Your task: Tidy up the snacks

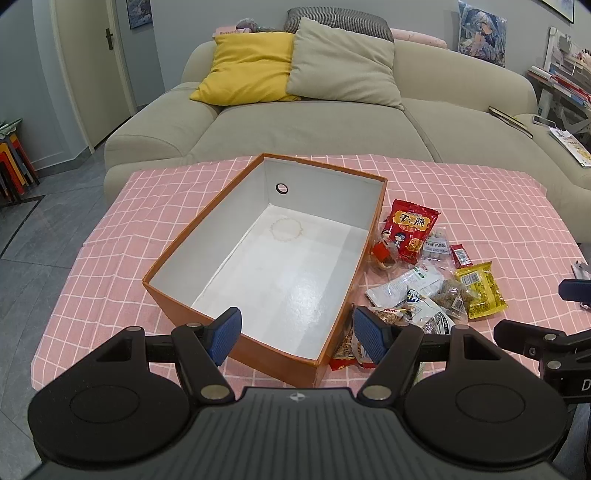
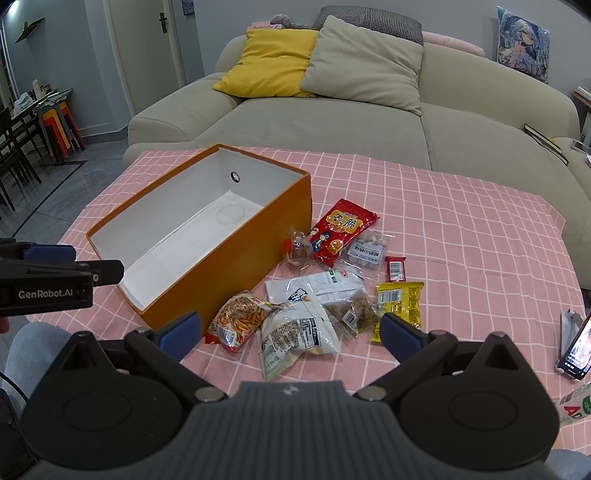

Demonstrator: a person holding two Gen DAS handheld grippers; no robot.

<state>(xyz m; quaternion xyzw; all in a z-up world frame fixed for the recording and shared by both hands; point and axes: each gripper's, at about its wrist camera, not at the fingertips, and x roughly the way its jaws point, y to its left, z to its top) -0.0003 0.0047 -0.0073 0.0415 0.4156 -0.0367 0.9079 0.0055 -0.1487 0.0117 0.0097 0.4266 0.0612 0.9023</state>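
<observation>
Nothing packed yet: orange cardboard box with white lining (image 1: 280,258) sits empty, pile of plastic-wrapped snack packets (image 2: 317,295) just beside it on pink checked tablecloth (image 2: 461,229). Left gripper (image 1: 295,332) and right gripper (image 2: 291,328) both gape wide, holding nothing.

A beige sofa (image 1: 314,110) at twelve o'clock carries a yellow cushion (image 1: 247,66); grey tiled floor (image 1: 44,221) at nine.

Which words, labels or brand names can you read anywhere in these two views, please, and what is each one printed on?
"GenRobot.AI": side of the left gripper, in the right wrist view.
"mimi": a snack packet beside the orange box.
"Butterfly": pink box on the sofa back, only roughly legible.
Large Chinese characters: red snack bag.
Barcodes and small print on the other packets: too small to read.
</observation>
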